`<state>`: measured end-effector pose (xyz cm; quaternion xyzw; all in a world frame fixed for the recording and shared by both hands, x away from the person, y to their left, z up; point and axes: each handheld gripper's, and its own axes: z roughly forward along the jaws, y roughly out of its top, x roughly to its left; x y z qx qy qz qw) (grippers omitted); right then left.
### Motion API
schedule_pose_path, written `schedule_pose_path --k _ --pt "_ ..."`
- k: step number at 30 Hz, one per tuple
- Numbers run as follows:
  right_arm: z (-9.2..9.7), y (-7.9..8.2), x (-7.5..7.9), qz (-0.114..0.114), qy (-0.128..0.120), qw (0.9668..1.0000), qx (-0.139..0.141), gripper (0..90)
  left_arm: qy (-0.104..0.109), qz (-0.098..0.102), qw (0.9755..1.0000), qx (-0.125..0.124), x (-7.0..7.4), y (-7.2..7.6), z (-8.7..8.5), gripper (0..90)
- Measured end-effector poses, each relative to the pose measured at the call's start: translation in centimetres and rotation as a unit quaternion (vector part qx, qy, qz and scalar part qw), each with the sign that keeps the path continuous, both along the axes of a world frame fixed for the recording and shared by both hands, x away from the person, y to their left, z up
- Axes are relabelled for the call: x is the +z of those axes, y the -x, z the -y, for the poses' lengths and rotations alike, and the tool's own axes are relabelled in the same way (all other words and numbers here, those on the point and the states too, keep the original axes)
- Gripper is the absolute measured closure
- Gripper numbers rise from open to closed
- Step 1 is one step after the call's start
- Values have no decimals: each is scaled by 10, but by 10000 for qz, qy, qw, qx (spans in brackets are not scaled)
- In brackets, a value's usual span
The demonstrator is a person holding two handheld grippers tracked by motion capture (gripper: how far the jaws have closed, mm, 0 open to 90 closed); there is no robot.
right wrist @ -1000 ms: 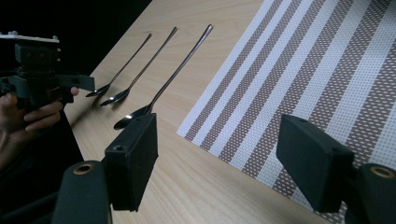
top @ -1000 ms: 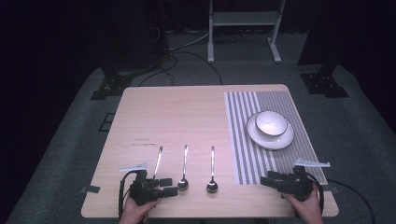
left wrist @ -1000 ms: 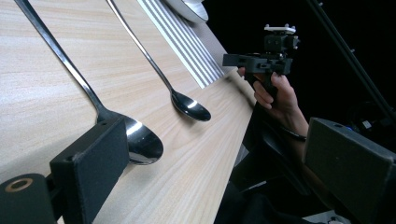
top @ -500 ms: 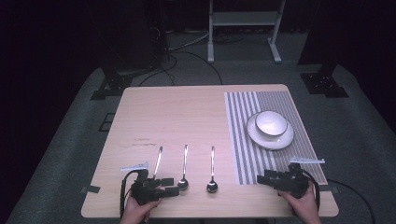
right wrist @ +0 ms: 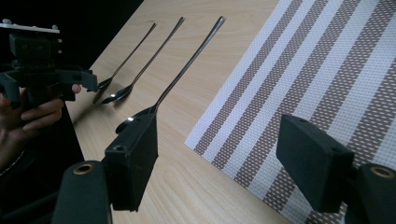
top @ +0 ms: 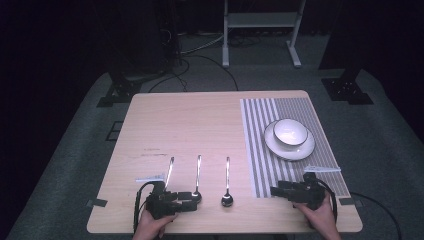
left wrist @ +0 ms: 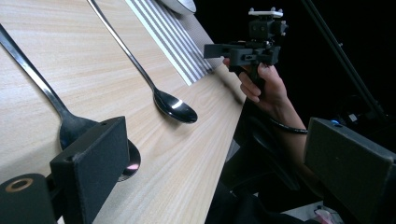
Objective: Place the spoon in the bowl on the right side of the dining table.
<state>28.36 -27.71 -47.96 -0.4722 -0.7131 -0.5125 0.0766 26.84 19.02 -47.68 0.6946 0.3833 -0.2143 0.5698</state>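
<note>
**Both grippers open and empty at the near edge; three spoons lie untouched**

Three spoons lie side by side on the bare wood near the front of the table (top: pixel 200 120), handles pointing away from the person, bowls toward them. The left spoon (top: pixel 170 167) has its bowl end hidden behind the left gripper (top: pixel 192 201). The middle spoon (top: pixel 198 175) lies with its bowl just beside that gripper's tips; in the left gripper view the bowl sits partly behind one black jaw. The right spoon (top: pixel 227 181) lies apart from both grippers, roughly between them.

The left gripper rests low at the table's near edge, held in the person's left hand (top: pixel 152 226). Its jaws stand wide apart and hold nothing.

The right gripper (top: pixel 274 190) is held in the right hand (top: pixel 320 220) over the near end of the striped placemat (top: pixel 260 150), tips pointing toward the spoons. Its jaws are also spread wide, with nothing between them.

Farther back on the placemat, well apart from both grippers, a white bowl (top: pixel 290 131) sits on a white plate (top: pixel 280 148).
</note>
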Motion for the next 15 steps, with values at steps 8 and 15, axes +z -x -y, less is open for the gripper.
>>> schedule_pose_path --k 8,15 --pt "-13 -6 4 44 22 9999 148 282 -18 -91 9999 -104 -4 0 6 59" --pt "-21 -8 7 64 93 9996 269 283 -46 -159 9998 -146 -8 -1 8 59"
